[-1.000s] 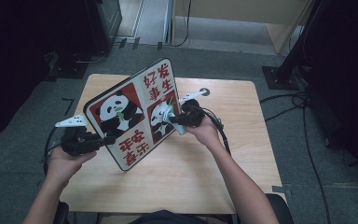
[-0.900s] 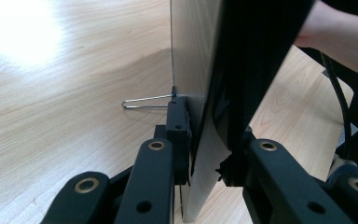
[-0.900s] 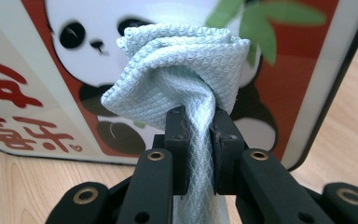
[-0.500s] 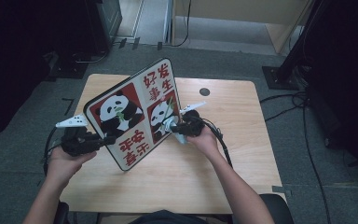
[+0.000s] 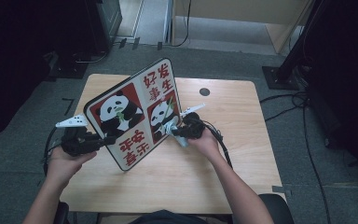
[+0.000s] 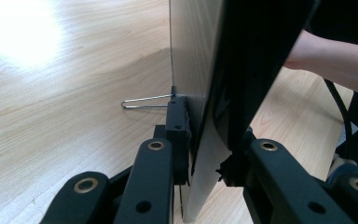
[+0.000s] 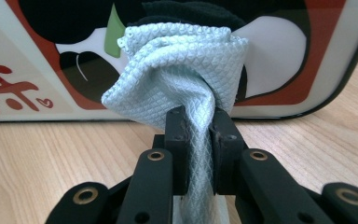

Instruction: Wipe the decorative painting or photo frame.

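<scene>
Two tools engaged: left tool (image 5: pixel 103 140) clamps the edge of the panda sign board (image 5: pixel 135 112), held upright on the table (image 5: pixel 223 163); right tool (image 7: pixel 198 140) grips a pale blue cloth (image 7: pixel 182 74) against the lower panda panel. Wiping appears underway; text panels likely remain.

One camera hangs overhead, looking forward and down across the whole bench (image 5: pixel 242 186). Two more ride the tongs, close in: the left sights along the panda board's (image 5: pixel 135 116) edge, the right faces its printed front.
</scene>
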